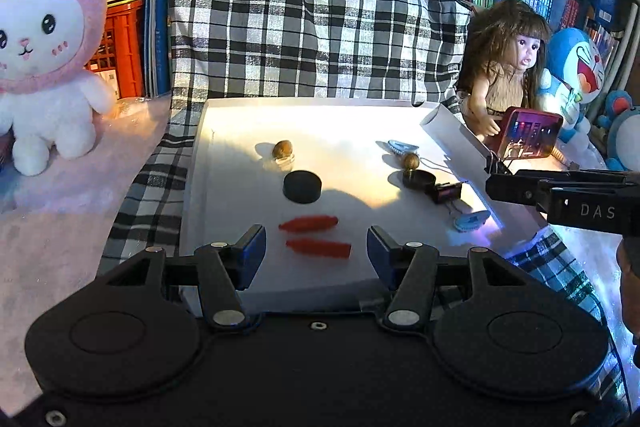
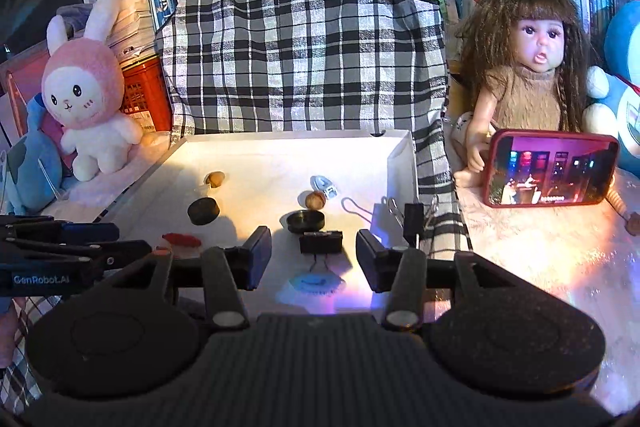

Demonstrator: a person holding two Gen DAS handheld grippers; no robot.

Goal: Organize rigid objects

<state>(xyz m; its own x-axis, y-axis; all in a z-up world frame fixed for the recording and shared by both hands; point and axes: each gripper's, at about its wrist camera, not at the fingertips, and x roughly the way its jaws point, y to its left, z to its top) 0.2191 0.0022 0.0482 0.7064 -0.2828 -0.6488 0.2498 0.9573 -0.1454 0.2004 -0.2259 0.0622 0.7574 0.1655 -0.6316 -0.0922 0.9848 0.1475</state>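
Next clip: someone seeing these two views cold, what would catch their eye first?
Probably the brightly lit white tray in the middle, scattered with small items: a black puck, two red pieces, nuts and binder clips. Next, the toys flanking it: a pink-hooded bunny plush at the left and a long-haired doll at the right, behind a glowing red-cased phone. Checked cloth drapes the back.

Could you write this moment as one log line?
left gripper: open, empty | right gripper: open, empty | red pegs: paired on tray
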